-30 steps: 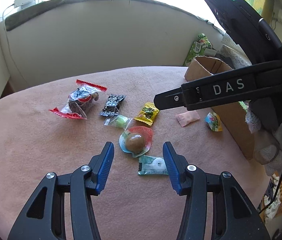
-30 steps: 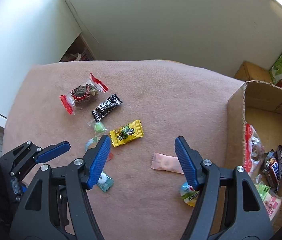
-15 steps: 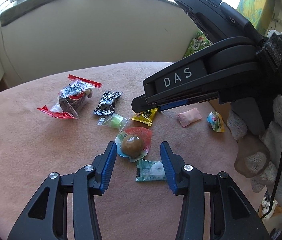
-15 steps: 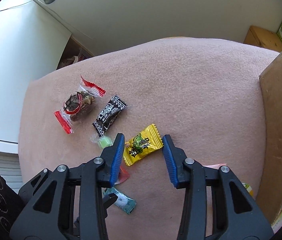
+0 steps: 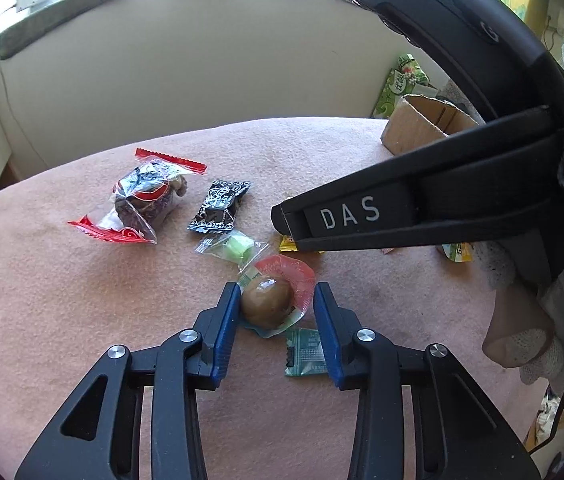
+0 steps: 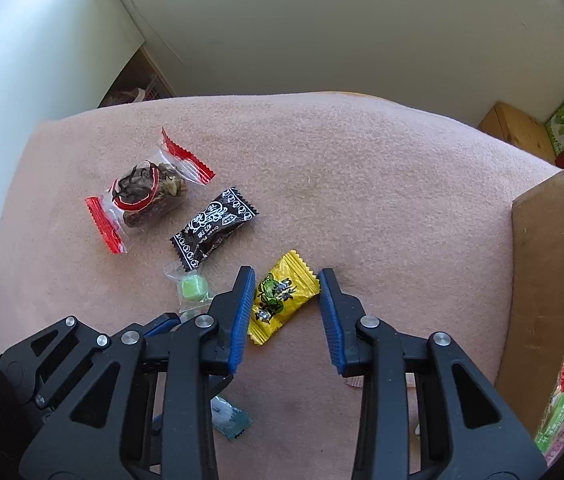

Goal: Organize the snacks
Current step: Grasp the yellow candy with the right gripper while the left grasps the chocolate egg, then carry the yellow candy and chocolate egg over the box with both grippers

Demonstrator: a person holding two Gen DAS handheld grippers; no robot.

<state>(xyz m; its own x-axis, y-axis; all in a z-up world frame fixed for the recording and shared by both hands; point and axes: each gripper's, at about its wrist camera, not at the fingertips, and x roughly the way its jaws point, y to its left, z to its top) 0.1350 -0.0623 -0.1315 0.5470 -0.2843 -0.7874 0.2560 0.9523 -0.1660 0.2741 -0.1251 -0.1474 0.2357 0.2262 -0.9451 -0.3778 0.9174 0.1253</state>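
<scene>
Left gripper (image 5: 276,308) wide round egg pack (image 5: 270,304); right gripper (image 6: 285,300) wide round yellow candy (image 6: 280,298), box (image 6: 541,272) at 3 o'clock. Close on centres, w/o snagging neighbours.

Landmark: egg pack (image 5: 270,302), on the blanket (image 5: 62,300). Left gripper (image 5: 276,300) straddles it. Flat sachet (image 5: 305,352) just in front-right of it, cube candy (image 5: 234,248) just behind-left. Dark candy (image 5: 220,210) behind that, big clear pack (image 5: 144,204) farther behind-left. Wrapped candy (image 6: 280,296) behind-right of egg pack, between right gripper (image 6: 285,308) fingers. Cardboard box (image 6: 541,280) well right, snacks inside.
</scene>
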